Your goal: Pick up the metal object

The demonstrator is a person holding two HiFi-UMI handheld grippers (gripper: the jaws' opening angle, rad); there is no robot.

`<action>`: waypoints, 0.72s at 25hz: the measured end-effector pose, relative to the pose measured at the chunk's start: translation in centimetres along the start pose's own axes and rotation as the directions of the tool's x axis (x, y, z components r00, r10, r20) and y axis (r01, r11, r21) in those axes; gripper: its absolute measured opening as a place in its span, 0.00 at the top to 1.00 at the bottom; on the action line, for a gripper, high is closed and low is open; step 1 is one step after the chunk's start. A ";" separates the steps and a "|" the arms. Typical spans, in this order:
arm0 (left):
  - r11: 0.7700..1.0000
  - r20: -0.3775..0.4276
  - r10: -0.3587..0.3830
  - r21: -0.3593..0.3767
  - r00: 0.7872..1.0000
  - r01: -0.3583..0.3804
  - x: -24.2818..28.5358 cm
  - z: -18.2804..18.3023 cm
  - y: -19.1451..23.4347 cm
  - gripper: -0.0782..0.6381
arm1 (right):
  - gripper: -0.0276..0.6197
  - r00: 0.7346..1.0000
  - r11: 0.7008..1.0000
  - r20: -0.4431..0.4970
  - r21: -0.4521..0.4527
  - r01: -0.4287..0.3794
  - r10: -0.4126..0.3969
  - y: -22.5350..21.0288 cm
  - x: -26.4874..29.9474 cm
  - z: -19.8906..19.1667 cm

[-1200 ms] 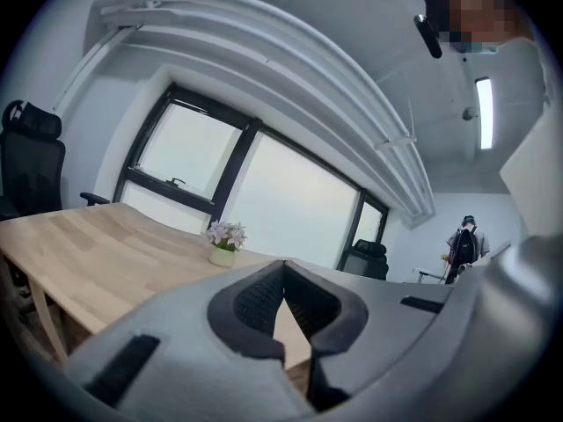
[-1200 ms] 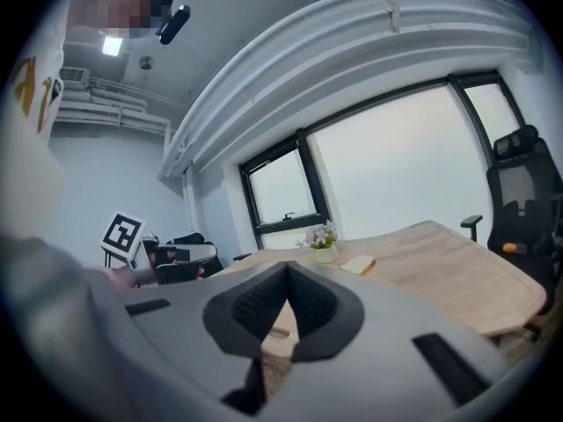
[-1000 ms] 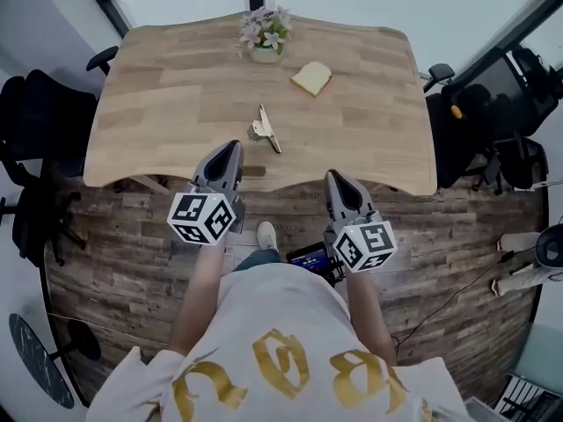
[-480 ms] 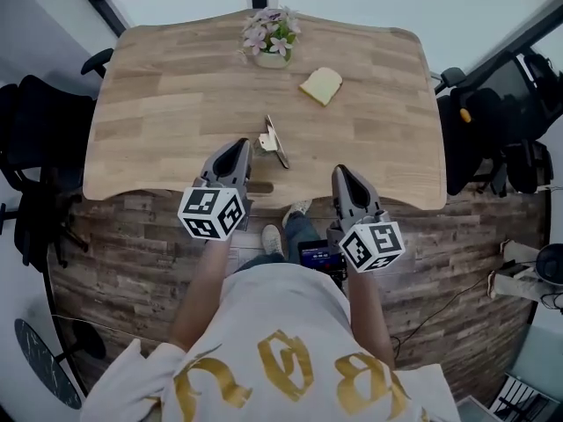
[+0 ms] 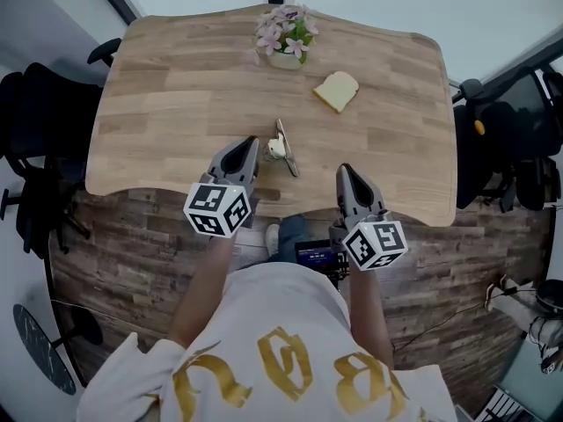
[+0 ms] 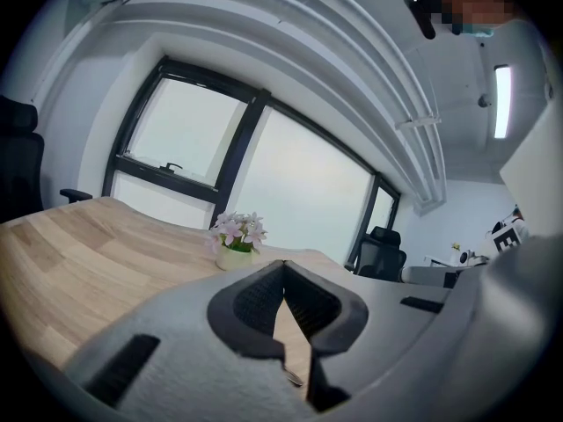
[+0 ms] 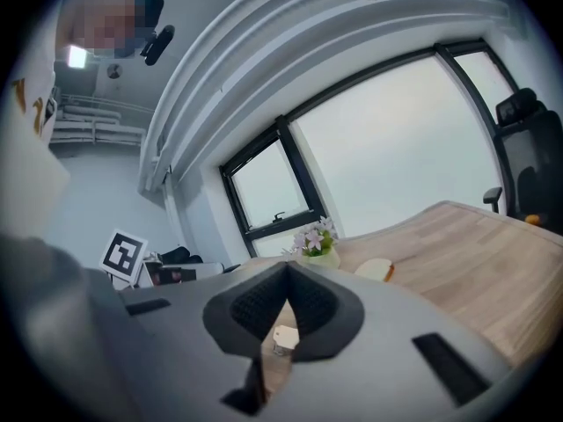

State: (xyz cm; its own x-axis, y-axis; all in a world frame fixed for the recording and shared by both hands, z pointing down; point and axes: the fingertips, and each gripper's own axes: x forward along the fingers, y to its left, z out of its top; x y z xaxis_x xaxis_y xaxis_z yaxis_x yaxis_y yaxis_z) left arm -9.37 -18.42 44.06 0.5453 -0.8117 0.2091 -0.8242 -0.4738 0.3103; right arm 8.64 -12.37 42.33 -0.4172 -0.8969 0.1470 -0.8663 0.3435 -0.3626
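Currently I am holding my left gripper (image 5: 250,144) with its tips over the near edge of the tabletop (image 5: 167,104), and its jaws are sitting together, tip against tip, with nothing clamped between them. My right gripper (image 5: 345,170) is hanging over the same near edge, further to the right, and its jaws are likewise sitting closed and empty. The metal object (image 5: 283,148) is lying flat on the tabletop close to the near edge, about midway along it. It is sitting just beside the left gripper's tips, on their right; whether they are touching it I cannot tell. It is lying clear of the right gripper, on that gripper's left. In the right gripper view the object is showing through the gap below the closed tips. A pot of pink flowers (image 5: 286,40) is standing at the middle of the far edge, and a slice of bread (image 5: 337,90) is lying towards the far right corner, apart from the pot.
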 end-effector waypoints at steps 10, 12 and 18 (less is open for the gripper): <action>0.998 -0.065 0.041 -0.038 0.997 -0.044 1.5 -2.7 1.7 0.86 | 0.94 0.998 0.999 -0.062 0.034 -0.005 0.007 -1.3 2.1 -1.8; 0.998 -0.086 0.039 -0.043 0.996 -0.043 1.8 -3.5 1.8 0.86 | 0.94 0.996 1.000 -0.086 0.022 -0.005 0.007 -1.5 2.5 -2.5; 0.997 -0.149 0.044 -0.059 0.988 -0.053 2.7 -5.9 2.8 0.86 | 0.94 0.983 0.999 -0.182 -0.040 0.025 -0.032 -2.6 3.7 -5.1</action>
State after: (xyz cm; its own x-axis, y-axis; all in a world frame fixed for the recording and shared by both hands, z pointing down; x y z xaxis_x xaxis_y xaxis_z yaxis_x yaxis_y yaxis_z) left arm -9.29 -19.88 50.90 0.5250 -0.7721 0.3580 -0.8417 -0.4088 0.3527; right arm 7.93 -15.12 48.49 -0.4322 -0.8418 0.3234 -0.8868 0.3316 -0.3218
